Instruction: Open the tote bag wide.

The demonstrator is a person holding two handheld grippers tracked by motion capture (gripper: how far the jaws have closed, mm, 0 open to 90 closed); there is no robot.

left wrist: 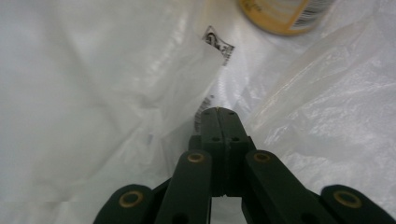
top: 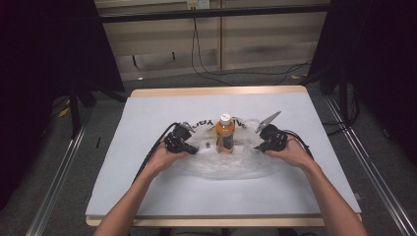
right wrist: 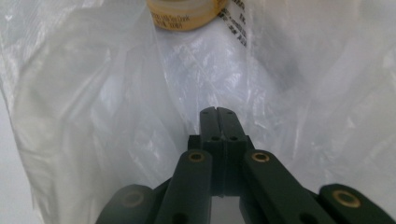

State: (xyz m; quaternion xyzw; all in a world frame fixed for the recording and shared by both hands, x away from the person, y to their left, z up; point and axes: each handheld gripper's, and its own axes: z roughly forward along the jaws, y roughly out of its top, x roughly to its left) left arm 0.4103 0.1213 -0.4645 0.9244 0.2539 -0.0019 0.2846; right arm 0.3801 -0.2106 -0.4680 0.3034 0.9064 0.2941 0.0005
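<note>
While my left hand-held gripper (left wrist: 218,113) and right hand-held gripper (right wrist: 217,112) pinch shut on the plastic bag (top: 231,164), the juice bottle (top: 224,133) stands at 12 o'clock between them.

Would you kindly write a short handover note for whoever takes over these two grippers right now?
Left gripper: jaws shut, pinching the clear plastic bag on the bottle's left side.
Right gripper: jaws shut, pinching the bag on the right side.
Orange drink bottle: upright with its white cap on, standing mid-table on the spread bag between the grippers.
Done: both sides of the bag gripped.
Left, probably: draw the bag up around the bottle, keeping it upright.
</note>
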